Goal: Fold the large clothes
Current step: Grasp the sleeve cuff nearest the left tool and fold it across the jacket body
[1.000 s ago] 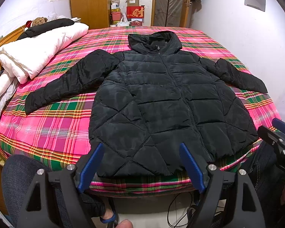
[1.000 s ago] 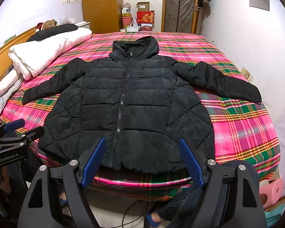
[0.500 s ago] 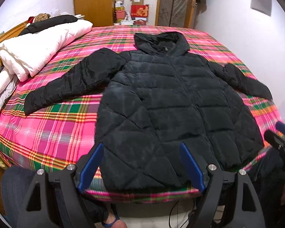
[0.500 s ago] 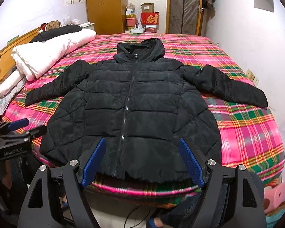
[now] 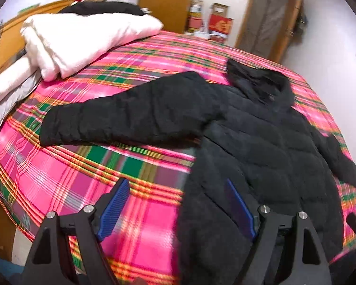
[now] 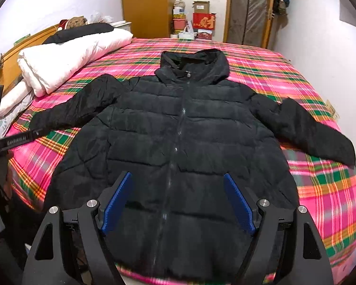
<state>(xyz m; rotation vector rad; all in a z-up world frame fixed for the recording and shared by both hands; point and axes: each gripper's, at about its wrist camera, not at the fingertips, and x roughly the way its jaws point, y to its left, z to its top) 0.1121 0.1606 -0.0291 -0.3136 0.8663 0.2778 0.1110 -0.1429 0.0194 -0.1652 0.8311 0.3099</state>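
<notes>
At nine o'clock in the right wrist view, a rolled white quilt (image 6: pixel 66 59) lies along the headboard side of the bed (image 6: pixel 320 190), out of the working area. The black jacket (image 6: pixel 185 142) lies flat and face up in the middle of the plaid cover, zipped, hood toward twelve o'clock and both sleeves spread wide, probably so each part can be folded in turn. The left gripper (image 5: pixel 175 206) hovers over the bed at the jacket's left edge, fingers spread and holding nothing, with the left sleeve (image 5: pixel 130 116) toward eleven o'clock; it looks lined up to take that sleeve or side first. The right gripper (image 6: pixel 178 201) hovers over the hem near six o'clock, fingers likewise spread and empty. The right sleeve (image 6: pixel 315 133) reaches toward three o'clock.
</notes>
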